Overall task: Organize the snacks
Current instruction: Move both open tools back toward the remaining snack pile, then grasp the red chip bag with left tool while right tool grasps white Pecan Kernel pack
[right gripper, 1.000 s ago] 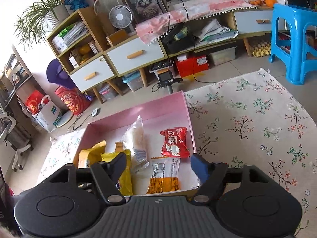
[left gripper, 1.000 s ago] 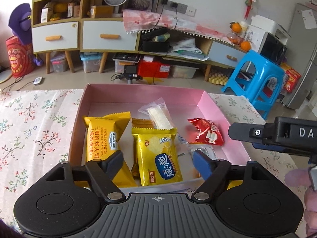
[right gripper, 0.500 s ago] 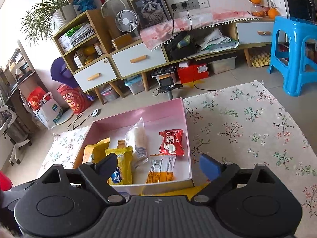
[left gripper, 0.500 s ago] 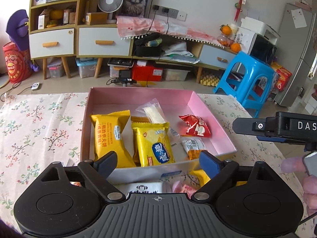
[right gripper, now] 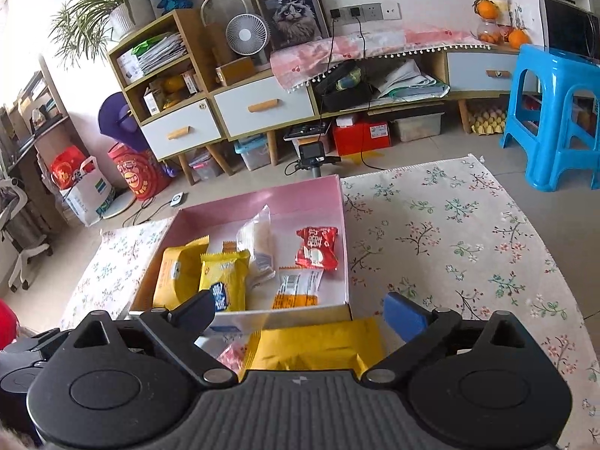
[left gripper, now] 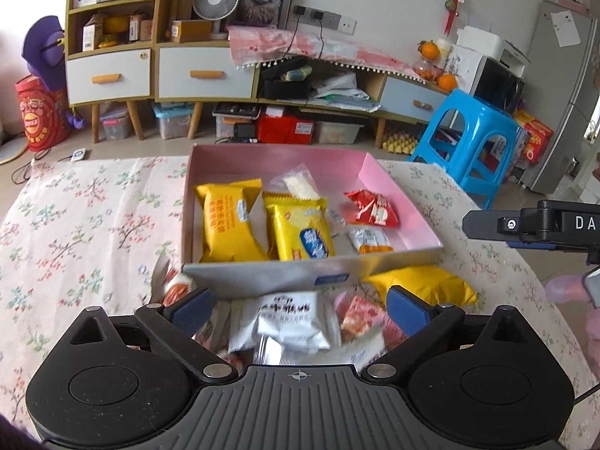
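A pink box (left gripper: 397, 191) (right gripper: 300, 195) stands on the flowered tablecloth and holds several snacks: two yellow packs (left gripper: 225, 225), a clear pack, a red pack (left gripper: 371, 208) and a white-orange pack. Loose snacks lie in front of the box: a white pack (left gripper: 285, 318), a yellow pack (left gripper: 420, 281) (right gripper: 315, 345) and small pink-red ones. My left gripper (left gripper: 298, 309) is open and empty, above the white pack. My right gripper (right gripper: 300, 309) is open and empty, above the loose yellow pack; its side shows in the left wrist view (left gripper: 532, 225).
The flowered tablecloth (left gripper: 75, 225) (right gripper: 468, 247) spreads left and right of the box. Beyond the table are a blue stool (right gripper: 555, 112), drawer cabinets (left gripper: 157, 71) and floor clutter.
Both grippers have pulled back from the box toward me. The loose snacks in front of the box have come into view under them. Both stay open.
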A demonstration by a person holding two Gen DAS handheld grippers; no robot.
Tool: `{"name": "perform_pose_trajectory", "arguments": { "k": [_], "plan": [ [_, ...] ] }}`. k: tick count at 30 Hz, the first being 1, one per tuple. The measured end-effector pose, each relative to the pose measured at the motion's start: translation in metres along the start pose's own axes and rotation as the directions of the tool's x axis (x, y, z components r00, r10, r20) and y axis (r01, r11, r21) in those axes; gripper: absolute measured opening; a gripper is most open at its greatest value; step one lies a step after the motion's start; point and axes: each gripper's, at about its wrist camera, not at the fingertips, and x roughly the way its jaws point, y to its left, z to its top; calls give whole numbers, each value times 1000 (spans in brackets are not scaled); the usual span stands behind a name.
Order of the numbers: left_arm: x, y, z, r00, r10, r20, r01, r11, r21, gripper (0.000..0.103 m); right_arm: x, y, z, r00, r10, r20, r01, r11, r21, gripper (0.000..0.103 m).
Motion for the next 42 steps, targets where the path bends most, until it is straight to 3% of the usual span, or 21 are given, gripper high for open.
{"name": "perform_pose_trajectory", "arguments": {
  "k": [11, 21, 35, 42],
  "plan": [
    [-21, 10, -23, 1000, 9, -18, -9, 1000, -19, 100, -13, 7, -22, 1000, -20, -2, 20, 1000, -23, 91],
    [-33, 28, -45, 997, 81, -17, -81, 996, 35, 100, -17, 17, -39, 999, -32, -7, 31, 997, -72, 92],
    [-33, 62, -71, 990, 141, 8, -141, 988, 56, 100, -15, 45, -68, 1000, -28, 10, 29, 973, -231, 92],
    [-30, 67, -78, 996, 90, 26, -91, 995, 33, 100, -11, 66, -85, 1000, 15, 6, -13, 948, -319, 92]
  ]
}}
